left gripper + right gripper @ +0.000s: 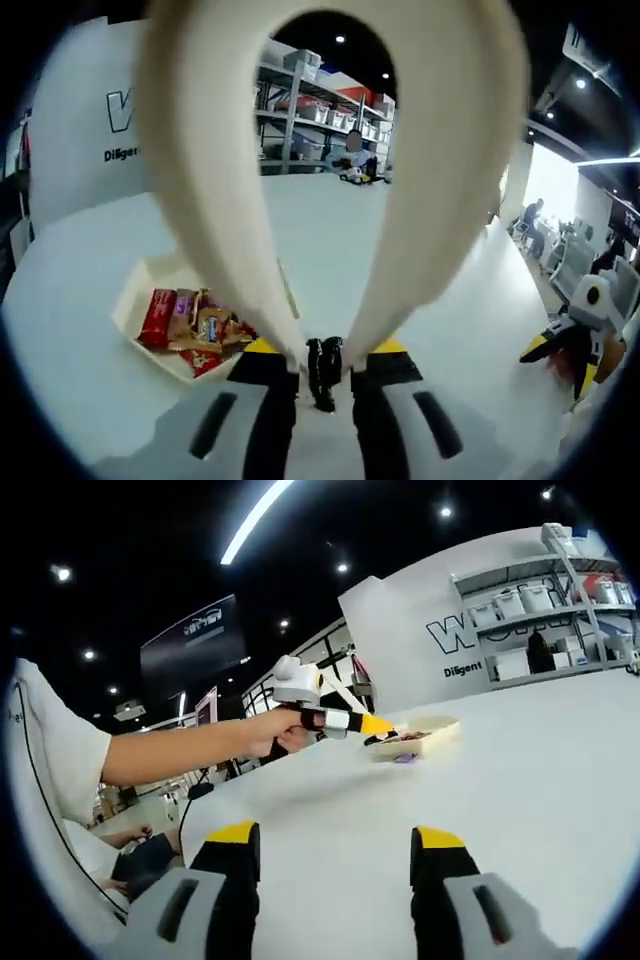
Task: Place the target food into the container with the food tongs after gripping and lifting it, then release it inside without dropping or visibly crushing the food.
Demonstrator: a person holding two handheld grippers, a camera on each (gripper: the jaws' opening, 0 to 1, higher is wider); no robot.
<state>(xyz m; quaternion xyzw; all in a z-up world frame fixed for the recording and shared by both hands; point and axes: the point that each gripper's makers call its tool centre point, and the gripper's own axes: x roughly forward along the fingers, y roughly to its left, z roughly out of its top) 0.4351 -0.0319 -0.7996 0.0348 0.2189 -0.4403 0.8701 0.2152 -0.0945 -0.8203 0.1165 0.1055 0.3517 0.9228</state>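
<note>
Open tabletop (520,780) beside tray (425,742)

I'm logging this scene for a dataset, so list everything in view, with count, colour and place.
food tongs: one pair, cream, held in the left tool, arms rising up the left gripper view.
container: one, cream tray, on the table left of the tongs.
snack packets: several, red and brown, inside the container.
table: one, white.
shelving: one rack holding boxes, far behind the table.
left tool: black with yellow tips, shut on the tongs.
right tool: black with yellow tips, open, holding nothing.
hand: one, holding the left tool.
</note>
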